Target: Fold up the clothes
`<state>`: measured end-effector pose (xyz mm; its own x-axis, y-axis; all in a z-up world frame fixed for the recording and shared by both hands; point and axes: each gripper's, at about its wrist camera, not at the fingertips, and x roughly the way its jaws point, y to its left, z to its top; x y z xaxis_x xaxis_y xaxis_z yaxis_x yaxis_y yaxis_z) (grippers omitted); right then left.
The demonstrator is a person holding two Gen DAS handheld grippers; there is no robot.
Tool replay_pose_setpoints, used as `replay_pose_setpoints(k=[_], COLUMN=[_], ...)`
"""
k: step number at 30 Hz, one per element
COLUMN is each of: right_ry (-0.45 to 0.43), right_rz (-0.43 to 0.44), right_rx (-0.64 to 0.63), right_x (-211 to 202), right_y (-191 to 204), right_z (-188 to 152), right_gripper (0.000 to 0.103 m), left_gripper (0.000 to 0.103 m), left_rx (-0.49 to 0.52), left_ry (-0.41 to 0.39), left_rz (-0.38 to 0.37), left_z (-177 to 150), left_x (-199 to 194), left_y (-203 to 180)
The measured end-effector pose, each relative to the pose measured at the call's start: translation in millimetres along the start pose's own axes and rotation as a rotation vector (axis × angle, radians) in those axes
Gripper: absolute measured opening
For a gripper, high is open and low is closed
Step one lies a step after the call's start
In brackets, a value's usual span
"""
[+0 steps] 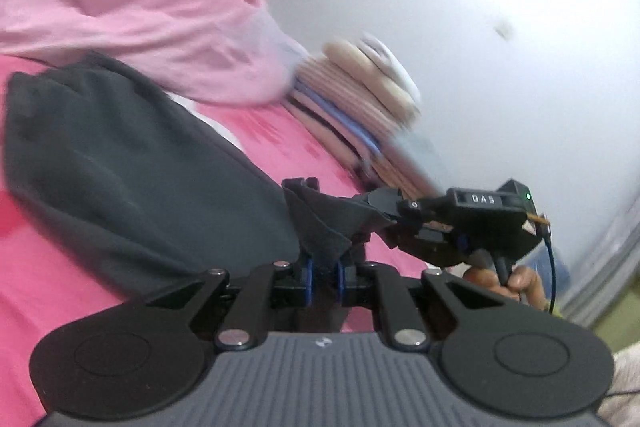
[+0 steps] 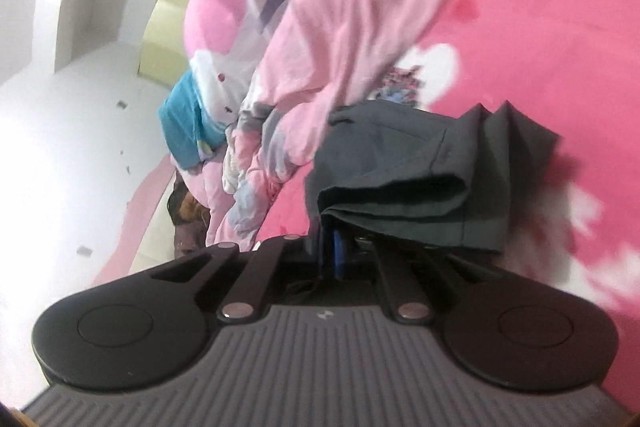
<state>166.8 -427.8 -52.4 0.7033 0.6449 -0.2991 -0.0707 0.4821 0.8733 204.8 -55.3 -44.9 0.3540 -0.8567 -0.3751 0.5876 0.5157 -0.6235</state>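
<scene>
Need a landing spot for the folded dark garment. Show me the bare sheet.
Bare pink sheet lies between the dark garment and the folded stack; also right of the garment. Crowded where the pink clothes pile behind it.

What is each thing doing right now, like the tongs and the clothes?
Left tongs: shut on the grey garment.
Right tongs: shut on the grey garment.
Grey garment: partly folded, one edge lifted off the bed.
Pink garment: crumpled, unfolded.
Stack of clothes: folded, piled.
Bed: covered by pink sheet.
</scene>
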Motion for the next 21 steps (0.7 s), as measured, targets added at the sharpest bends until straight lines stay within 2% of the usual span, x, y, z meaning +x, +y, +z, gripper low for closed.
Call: replay_pose_setpoints(k=[5, 12, 21], right_ry=[0.041, 0.097, 0.158], right_rz=[-0.003, -0.022, -0.090], right_rx=[-0.041, -0.085, -0.083], right_x=[62, 147, 241], right_y=[18, 41, 38], right_z=[31, 72, 101], right_gripper=[0.003, 0.003, 0.003], left_gripper=[0.010, 0.010, 0.010], left_rx=[-0.096, -0.208, -0.361], left_ry=[-0.075, -0.176, -0.204], left_rz=[0.037, 0.051, 0.099], left_z=[29, 69, 92], left_x=[-14, -28, -11], left_y=[47, 109, 186])
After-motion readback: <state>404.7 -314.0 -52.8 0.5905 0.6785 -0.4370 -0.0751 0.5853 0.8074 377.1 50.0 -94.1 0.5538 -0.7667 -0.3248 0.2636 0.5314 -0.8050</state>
